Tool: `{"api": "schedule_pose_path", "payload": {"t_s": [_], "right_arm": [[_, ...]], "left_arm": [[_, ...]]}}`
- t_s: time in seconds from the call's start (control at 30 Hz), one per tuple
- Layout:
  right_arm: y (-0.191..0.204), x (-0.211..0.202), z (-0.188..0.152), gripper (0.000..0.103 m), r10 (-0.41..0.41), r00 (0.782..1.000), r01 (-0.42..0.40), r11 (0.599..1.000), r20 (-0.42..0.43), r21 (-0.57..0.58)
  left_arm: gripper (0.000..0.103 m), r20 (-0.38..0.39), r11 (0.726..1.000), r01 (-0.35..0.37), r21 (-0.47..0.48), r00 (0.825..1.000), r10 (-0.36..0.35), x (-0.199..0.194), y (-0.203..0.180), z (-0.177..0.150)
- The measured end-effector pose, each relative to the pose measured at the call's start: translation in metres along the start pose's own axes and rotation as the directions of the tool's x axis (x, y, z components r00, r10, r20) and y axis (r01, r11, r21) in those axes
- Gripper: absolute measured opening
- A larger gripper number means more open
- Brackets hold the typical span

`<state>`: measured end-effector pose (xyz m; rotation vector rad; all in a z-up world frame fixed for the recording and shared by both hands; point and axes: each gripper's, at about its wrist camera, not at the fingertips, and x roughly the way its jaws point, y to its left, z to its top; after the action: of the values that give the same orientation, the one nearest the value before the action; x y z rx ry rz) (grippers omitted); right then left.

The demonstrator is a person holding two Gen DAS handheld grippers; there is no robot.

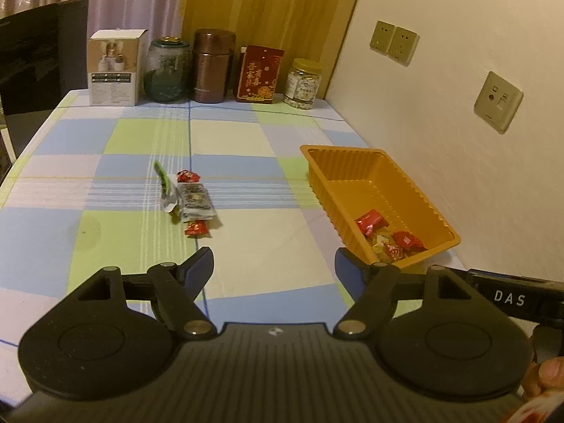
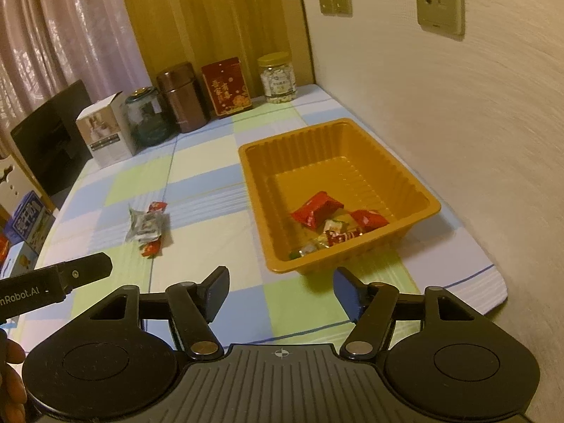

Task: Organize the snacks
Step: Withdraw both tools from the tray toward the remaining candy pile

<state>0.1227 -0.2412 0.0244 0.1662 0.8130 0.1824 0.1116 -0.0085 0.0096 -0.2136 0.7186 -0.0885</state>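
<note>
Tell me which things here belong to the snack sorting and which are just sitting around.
Part of the job:
orange tray
wrapped snacks in the tray
loose snacks on the tablecloth

Just lying about:
white box
green jar
brown canister
red packet
clear jar

Both matte black plastic grippers, the left gripper (image 1: 274, 264) and the right gripper (image 2: 281, 294), had round ribbed housings, brass-coloured pivot screws, dark blue pads and white lettering.

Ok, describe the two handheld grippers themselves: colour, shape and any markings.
Both are matte black. The left gripper and right gripper each have a ribbed body with a small white logo, two round discs, linkage arms with metal pivot pins, and dark blue-faced fingers. White lettering marks their sides: "DAS" and "mRobot.AI". No cables show.
</note>
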Motion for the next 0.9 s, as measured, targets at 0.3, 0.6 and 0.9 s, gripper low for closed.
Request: {"api": "schedule_pose_path", "payload": {"t_s": [0.3,0.6,0.9], "right_arm": [[0.019,0.006,-0.005,0.067,0.023,1.0,-0.023,0.999,-0.018,-0.025],[0.032,0.012,-0.007,0.068,0.037,0.999,-0.038,0.998,-0.027,-0.044],[0.042,0.017,-0.008,0.068,0.053,0.998,-0.055,0.997,-0.039,-0.055]], "left_arm": [[0.073,-0.009,0.999,-0.032,-0.032,0.999,0.031,-0.006,0.026,-0.009],[0.073,-0.009,0.996,-0.069,-0.059,0.998,0.069,-0.01,0.045,-0.01],[0.073,-0.011,0.993,-0.098,-0.066,0.995,0.097,-0.013,0.058,-0.01]]}}
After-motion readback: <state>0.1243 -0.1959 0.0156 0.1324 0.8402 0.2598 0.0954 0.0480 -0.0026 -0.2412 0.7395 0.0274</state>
